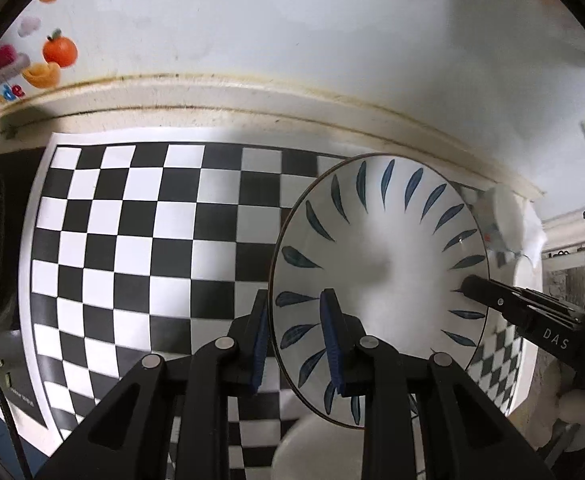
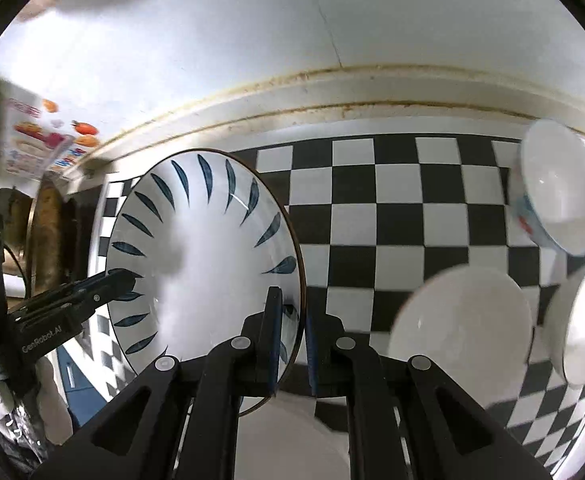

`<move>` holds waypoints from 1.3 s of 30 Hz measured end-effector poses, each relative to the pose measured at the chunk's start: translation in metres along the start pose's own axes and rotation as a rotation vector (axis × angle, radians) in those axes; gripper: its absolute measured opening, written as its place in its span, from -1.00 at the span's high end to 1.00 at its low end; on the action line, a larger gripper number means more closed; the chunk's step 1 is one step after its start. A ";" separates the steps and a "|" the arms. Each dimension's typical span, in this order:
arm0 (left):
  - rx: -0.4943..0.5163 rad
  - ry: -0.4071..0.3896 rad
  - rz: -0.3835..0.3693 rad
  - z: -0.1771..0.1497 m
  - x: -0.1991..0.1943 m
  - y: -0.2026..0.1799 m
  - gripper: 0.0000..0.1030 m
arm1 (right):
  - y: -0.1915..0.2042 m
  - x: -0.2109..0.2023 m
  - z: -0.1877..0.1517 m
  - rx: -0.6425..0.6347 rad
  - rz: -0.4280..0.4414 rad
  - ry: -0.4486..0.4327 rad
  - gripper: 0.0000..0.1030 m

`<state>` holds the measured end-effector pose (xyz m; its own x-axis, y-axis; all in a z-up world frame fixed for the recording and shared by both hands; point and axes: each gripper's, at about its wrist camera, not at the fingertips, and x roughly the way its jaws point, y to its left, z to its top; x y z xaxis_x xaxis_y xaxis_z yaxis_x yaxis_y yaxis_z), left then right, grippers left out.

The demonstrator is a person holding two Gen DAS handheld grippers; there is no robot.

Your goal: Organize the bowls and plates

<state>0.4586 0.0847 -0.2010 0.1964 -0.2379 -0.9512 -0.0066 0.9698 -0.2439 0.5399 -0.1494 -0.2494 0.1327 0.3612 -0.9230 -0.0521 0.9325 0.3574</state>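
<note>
A white plate with dark blue leaf marks around its rim (image 1: 388, 248) (image 2: 212, 256) hangs tilted above the checkerboard mat (image 1: 132, 240) (image 2: 372, 216). My left gripper (image 1: 296, 340) is shut on its left rim, one blue pad on each face. My right gripper (image 2: 292, 344) is shut on the opposite rim. Each gripper also shows in the other's view: the right gripper (image 1: 468, 286) at the plate's right edge, the left gripper (image 2: 128, 278) at its left edge. A white dish (image 2: 292, 432) lies blurred right under the held plate.
Three bowls are on the right of the mat: a plain white bowl (image 2: 460, 328), a bowl with red and blue marks (image 2: 556, 192), and another white bowl (image 2: 584, 320). A stained white ledge and wall (image 1: 292, 92) run behind. A printed fruit box (image 2: 44, 140) stands far left.
</note>
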 end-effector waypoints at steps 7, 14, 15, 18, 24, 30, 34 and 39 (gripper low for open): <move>0.046 -0.041 -0.001 -0.039 -0.041 -0.026 0.57 | 0.003 -0.045 -0.043 -0.013 0.022 -0.048 0.76; 0.075 -0.048 0.005 -0.081 -0.056 -0.042 0.57 | -0.002 -0.076 -0.098 -0.023 0.041 -0.076 0.76; 0.074 -0.045 0.006 -0.086 -0.057 -0.042 0.57 | -0.002 -0.077 -0.106 -0.024 0.047 -0.075 0.76; 0.068 -0.029 0.008 -0.103 -0.055 -0.043 0.57 | -0.005 -0.076 -0.128 -0.030 0.052 -0.062 0.76; 0.039 0.033 0.020 -0.136 -0.032 -0.037 0.57 | -0.014 -0.056 -0.165 -0.021 0.064 -0.011 0.76; 0.009 0.099 0.042 -0.159 0.002 -0.029 0.57 | -0.023 -0.024 -0.188 -0.021 0.048 0.046 0.76; -0.013 0.138 0.045 -0.169 0.020 -0.026 0.57 | -0.029 -0.006 -0.198 -0.020 0.041 0.085 0.76; -0.016 0.166 0.059 -0.178 0.036 -0.027 0.57 | -0.034 0.010 -0.204 -0.027 0.029 0.115 0.76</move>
<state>0.2910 0.0407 -0.2628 0.0309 -0.1870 -0.9819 -0.0289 0.9818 -0.1879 0.3411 -0.1777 -0.2997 0.0165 0.3845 -0.9230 -0.0808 0.9206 0.3821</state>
